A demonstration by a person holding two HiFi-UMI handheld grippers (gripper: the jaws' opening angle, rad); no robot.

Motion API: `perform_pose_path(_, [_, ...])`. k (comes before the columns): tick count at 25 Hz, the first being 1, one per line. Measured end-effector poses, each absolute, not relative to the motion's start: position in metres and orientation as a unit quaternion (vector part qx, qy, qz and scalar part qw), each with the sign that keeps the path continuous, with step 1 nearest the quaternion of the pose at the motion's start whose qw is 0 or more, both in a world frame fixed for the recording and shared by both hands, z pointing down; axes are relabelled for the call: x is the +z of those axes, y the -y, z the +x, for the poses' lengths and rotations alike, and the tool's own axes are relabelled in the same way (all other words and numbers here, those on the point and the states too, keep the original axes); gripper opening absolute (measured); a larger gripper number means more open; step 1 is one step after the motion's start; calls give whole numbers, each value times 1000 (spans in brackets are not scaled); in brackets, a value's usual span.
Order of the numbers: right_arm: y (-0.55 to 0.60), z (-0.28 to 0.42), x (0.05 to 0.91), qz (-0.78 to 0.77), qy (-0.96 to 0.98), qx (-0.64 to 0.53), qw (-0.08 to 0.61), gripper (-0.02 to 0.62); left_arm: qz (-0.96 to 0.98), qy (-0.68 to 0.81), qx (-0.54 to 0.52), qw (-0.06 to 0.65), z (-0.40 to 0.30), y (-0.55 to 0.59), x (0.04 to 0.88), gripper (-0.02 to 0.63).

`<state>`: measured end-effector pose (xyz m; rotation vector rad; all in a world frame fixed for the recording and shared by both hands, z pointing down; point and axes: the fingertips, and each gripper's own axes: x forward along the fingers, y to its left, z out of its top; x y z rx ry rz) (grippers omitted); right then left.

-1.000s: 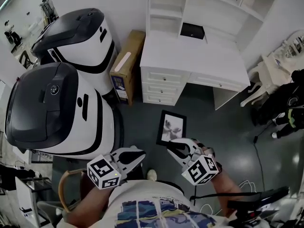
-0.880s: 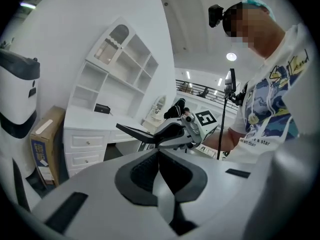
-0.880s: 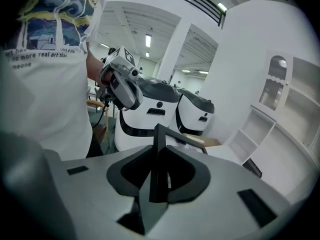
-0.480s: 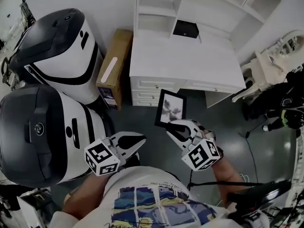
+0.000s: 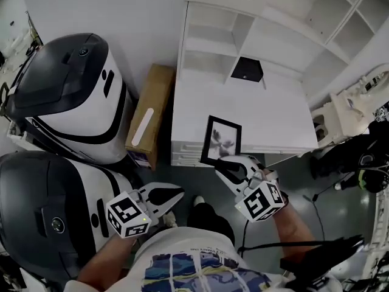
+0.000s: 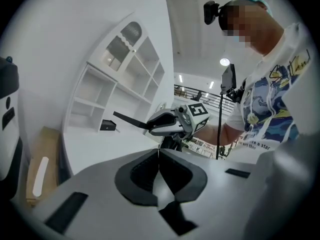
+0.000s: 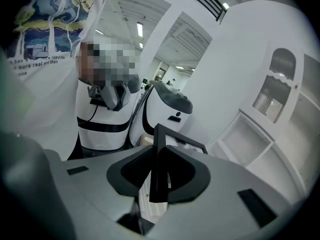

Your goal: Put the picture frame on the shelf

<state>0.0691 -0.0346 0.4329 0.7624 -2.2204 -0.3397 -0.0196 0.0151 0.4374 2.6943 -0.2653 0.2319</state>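
The black picture frame (image 5: 221, 140) holds a pale flower print and hangs tilted over the front edge of the white desk (image 5: 200, 111). My right gripper (image 5: 225, 165) is shut on its lower edge; in the right gripper view the frame (image 7: 182, 140) stands edge-on between the pads. The left gripper (image 5: 177, 194) hovers low at the left, shut with nothing in it, its jaw tips meeting (image 6: 159, 151). The white shelf unit (image 5: 214, 38) rises at the back of the desk with open compartments. From the left gripper view the right gripper (image 6: 167, 123) and the frame's edge (image 6: 129, 120) show side-on.
A small black box (image 5: 246, 70) sits on the desk near the shelf. A brown cardboard box (image 5: 149, 115) leans between the desk and two big white-and-black machines (image 5: 67, 96) at the left. A white chair (image 5: 343, 111) and cables lie at the right.
Both grippers have moved toward the desk. The picture frame, held throughout, went from over the dark floor to over the desk's front edge. The left gripper stayed shut.
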Motion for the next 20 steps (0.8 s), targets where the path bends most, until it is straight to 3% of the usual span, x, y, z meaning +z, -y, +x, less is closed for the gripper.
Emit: perform_pose_path(20, [337, 145, 411, 226, 880, -207, 364, 100, 948, 221, 75, 215, 38, 183, 424, 14])
